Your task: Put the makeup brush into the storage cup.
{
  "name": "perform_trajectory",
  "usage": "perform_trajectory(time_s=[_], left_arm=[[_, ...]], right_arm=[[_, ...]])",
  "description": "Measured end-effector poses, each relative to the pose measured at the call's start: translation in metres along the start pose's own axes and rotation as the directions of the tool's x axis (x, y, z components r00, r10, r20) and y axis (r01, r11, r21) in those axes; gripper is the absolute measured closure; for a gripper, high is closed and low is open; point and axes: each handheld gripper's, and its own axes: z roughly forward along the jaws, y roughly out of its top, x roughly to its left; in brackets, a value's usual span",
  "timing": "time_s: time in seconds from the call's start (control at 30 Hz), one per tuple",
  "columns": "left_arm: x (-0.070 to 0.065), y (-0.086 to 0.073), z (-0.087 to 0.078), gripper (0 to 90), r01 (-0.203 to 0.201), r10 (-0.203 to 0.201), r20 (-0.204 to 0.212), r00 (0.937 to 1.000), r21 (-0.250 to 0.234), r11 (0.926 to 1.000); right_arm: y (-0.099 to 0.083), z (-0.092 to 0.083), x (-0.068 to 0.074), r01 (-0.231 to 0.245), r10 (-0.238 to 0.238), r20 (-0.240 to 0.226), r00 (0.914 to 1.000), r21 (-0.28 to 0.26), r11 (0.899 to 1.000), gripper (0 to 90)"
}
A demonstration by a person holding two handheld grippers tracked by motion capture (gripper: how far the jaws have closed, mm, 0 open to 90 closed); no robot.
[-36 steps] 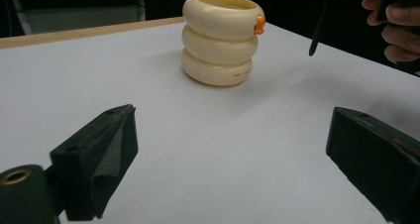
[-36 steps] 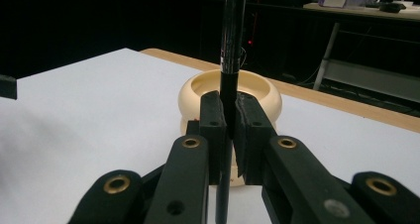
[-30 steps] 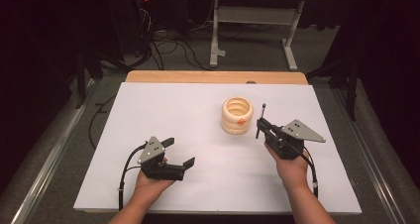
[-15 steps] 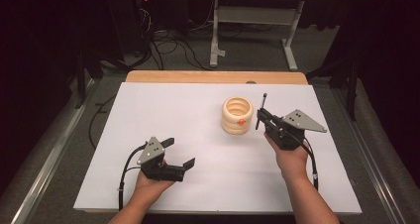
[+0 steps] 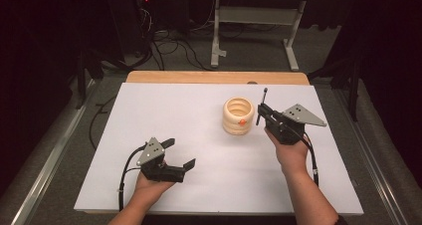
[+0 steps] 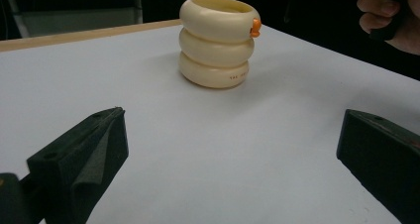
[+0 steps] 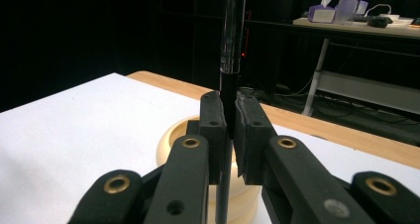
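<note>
A thin black pen (image 5: 262,105) is clamped upright between the pads of the right gripper (image 5: 264,113), right of centre in the high view; in the right gripper view the stick (image 7: 229,85) is seen rising from the closed jaws, dark below and glossy above. Just left of it a cream ribbed holder (image 5: 238,116), shaped like three stacked rings, stands on the white table (image 5: 199,110), open-topped; its inside cannot be made out. A small orange tab (image 5: 242,121) is seen on its upper ring, at the top right of the holder (image 6: 217,40) in the left gripper view. Small dark print is seen on the lowest ring, too small to read. The left gripper (image 5: 179,156) is held released at the lower left of the high view, jaws wide apart, nothing between them, well apart from the holder.
</note>
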Motion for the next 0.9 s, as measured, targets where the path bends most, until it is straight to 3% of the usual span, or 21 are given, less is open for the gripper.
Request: perform_trajectory(time_s=[0.9], left_arm=[[0.001,0.001,-0.002,1.0,-0.010,0.010,0.011,0.9999,-0.001,0.9999]], right_arm=[[0.030,0.033,0.009,0.011,-0.011,-0.019,0.9998,-0.006,1.000,86.1]])
